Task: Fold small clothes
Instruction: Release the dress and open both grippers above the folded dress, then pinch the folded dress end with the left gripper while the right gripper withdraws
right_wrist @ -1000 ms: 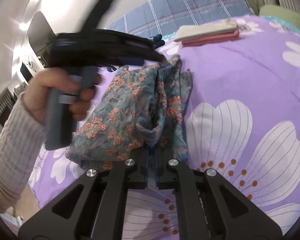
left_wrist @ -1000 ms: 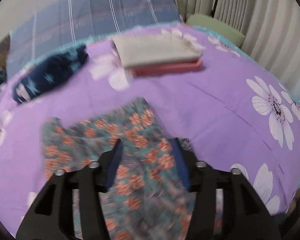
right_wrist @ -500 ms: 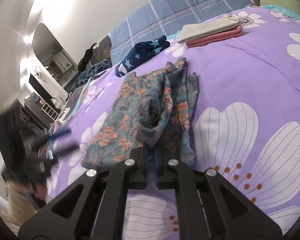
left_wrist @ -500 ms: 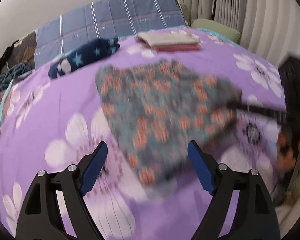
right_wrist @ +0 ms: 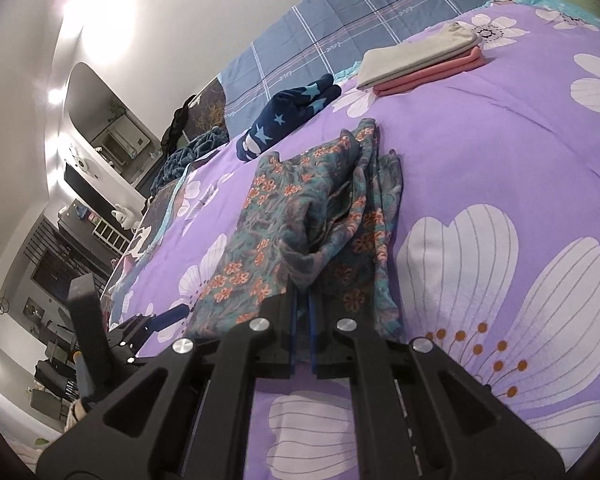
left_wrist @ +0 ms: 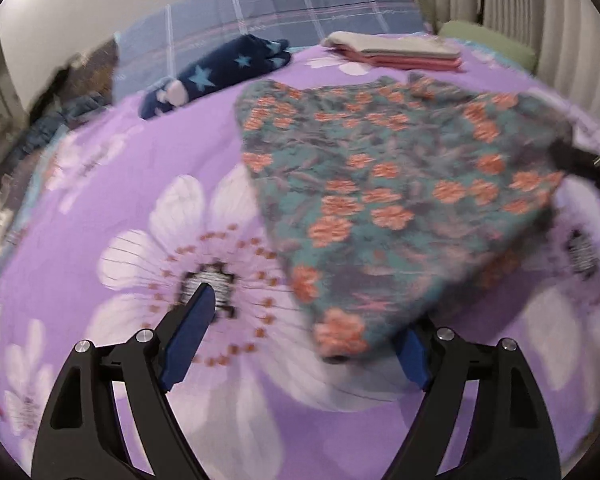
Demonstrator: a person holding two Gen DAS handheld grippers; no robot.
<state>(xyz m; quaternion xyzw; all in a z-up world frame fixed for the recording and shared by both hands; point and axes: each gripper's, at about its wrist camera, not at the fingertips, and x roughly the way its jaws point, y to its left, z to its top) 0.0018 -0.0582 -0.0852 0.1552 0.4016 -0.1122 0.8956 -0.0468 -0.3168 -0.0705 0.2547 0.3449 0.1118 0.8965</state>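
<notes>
Since the earlier frame, left gripper (left_wrist: 296, 340) has travelled off the teal garment with orange flower print (left_wrist: 388, 184) to its near corner, fingers spread wide, nothing pinched. Right gripper (right_wrist: 303, 320) holds position, fingers pressed together on a bunched edge of that garment (right_wrist: 300, 216), which lies part-folded on the purple flower-print bedspread (right_wrist: 480, 152). Judged step: securing a second corner for the next fold. The next move calls for closing squarely on the blurred corner without catching the bedspread.
</notes>
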